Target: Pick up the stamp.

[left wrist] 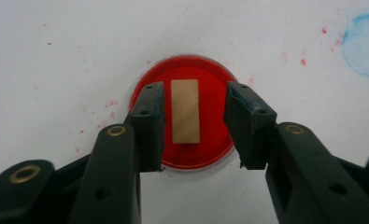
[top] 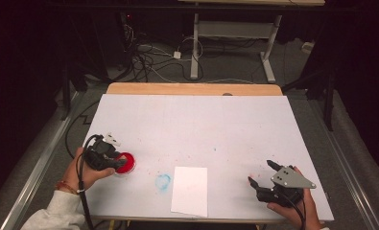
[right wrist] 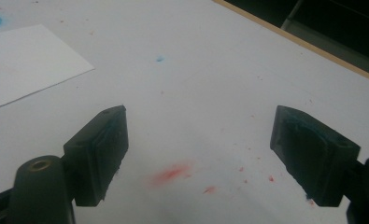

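Over the red dish (left wrist: 184, 114), left claw (left wrist: 194, 116) unclenched, hiding its rim; right claw (right wrist: 198, 154) released

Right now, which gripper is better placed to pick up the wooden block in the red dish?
Left. The left gripper already straddles the wooden block in the red dish; the right gripper sits open across the table.

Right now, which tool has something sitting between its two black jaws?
The left tool. A small tan wooden block in a round red dish sits between its jaws, untouched. The right tool has just bare, stained table between its jaws.
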